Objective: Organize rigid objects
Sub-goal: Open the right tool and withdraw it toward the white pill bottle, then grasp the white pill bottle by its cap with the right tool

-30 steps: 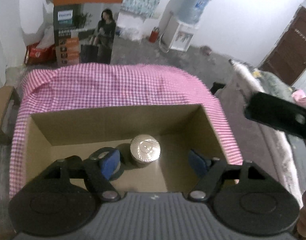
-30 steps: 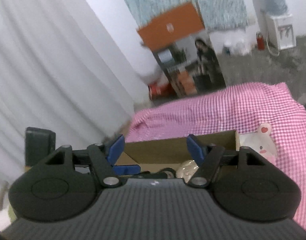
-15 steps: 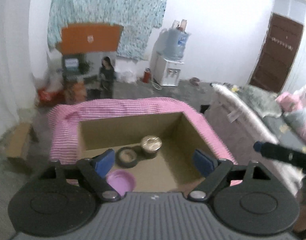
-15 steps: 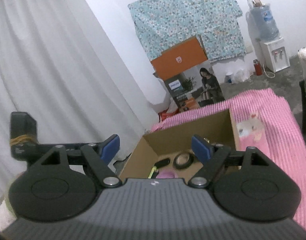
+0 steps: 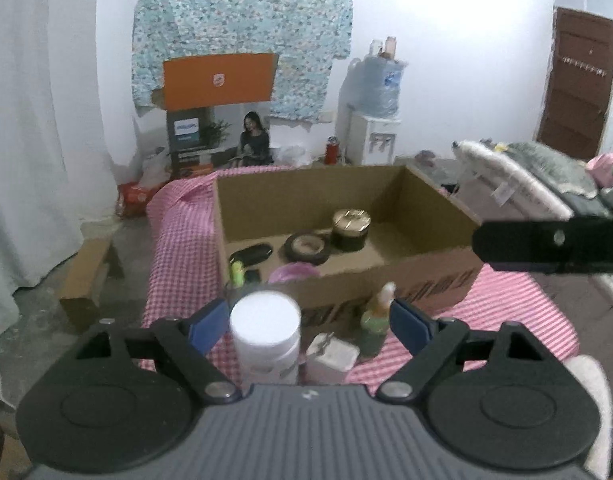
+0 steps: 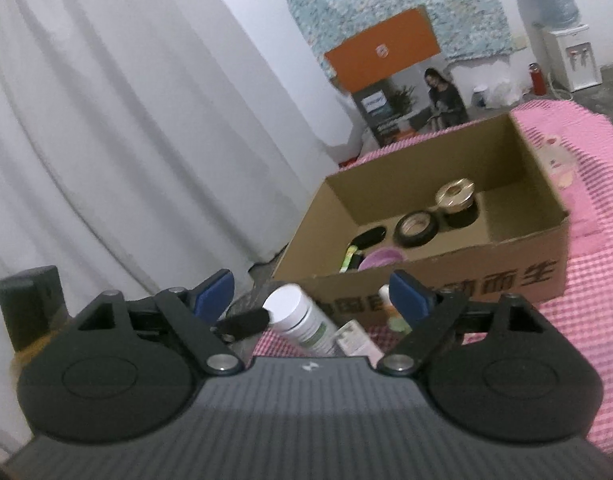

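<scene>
The left gripper (image 5: 309,319) and the right gripper (image 6: 312,295) both hang with jaws spread wide and nothing between them, above the pink checked cloth (image 5: 518,312). A white-capped bottle (image 5: 265,338), a small white box (image 5: 331,357) and a little green bottle (image 5: 376,320) stand on the cloth just in front of the cardboard box (image 5: 434,276). Inside the box lie a gold-lidded jar (image 5: 350,229), a roll of tape (image 5: 307,247), a purple lid (image 5: 293,272) and a black case (image 5: 251,253).
</scene>
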Available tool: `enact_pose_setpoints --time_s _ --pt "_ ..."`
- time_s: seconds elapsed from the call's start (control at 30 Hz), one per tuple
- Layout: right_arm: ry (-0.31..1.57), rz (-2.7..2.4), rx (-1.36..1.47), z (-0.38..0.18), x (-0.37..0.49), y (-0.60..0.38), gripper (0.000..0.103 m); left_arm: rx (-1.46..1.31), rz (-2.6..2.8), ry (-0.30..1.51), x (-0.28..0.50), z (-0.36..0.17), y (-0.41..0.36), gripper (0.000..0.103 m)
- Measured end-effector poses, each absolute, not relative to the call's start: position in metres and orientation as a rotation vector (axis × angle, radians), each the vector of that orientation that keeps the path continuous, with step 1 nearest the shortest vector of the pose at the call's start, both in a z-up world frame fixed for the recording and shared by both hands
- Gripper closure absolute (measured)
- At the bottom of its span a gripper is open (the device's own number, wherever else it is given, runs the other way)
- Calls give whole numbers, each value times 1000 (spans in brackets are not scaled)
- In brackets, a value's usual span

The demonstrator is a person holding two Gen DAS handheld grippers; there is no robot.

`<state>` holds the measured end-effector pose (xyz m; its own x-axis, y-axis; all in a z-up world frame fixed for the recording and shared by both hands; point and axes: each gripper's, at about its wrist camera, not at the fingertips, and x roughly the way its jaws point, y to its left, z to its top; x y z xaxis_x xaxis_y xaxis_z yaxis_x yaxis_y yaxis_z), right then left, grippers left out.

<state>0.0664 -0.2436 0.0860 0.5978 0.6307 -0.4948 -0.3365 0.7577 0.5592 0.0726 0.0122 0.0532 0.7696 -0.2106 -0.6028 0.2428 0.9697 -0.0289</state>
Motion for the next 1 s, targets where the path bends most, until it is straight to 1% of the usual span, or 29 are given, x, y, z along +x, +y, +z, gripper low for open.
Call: enact_pose_setpoints --time_s 0.17,0.33,0.53,0.63,0.7,0.73,0.8,0.87,0.93,1.0 --pt "798 613 392 73 84 -205 15 89 -220 654 76 26 21 14" --pt "844 638 330 58 99 -164 15 122 -196 621 83 11 27 15" --pt "860 646 282 50 114 -131 17 79 -215 613 93 4 38 26" --pt "866 641 269 46 120 -120 21 65 -230 615 98 2 40 32" --pt "871 641 259 44 124 -114 26 60 -237 618 101 -1 41 36" --pt "874 640 254 42 126 -111 27 58 -240 621 103 -2 42 40" --pt "881 635 245 38 130 -107 33 48 -247 624 105 -5 42 42" --pt "890 629 240 34 134 -104 37 37 -254 624 107 -7 43 49" --pt "898 625 239 31 139 -105 42 37 -254 622 108 -7 42 49" --pt "906 622 238 27 141 -104 50 42 -255 618 105 -8 43 49"
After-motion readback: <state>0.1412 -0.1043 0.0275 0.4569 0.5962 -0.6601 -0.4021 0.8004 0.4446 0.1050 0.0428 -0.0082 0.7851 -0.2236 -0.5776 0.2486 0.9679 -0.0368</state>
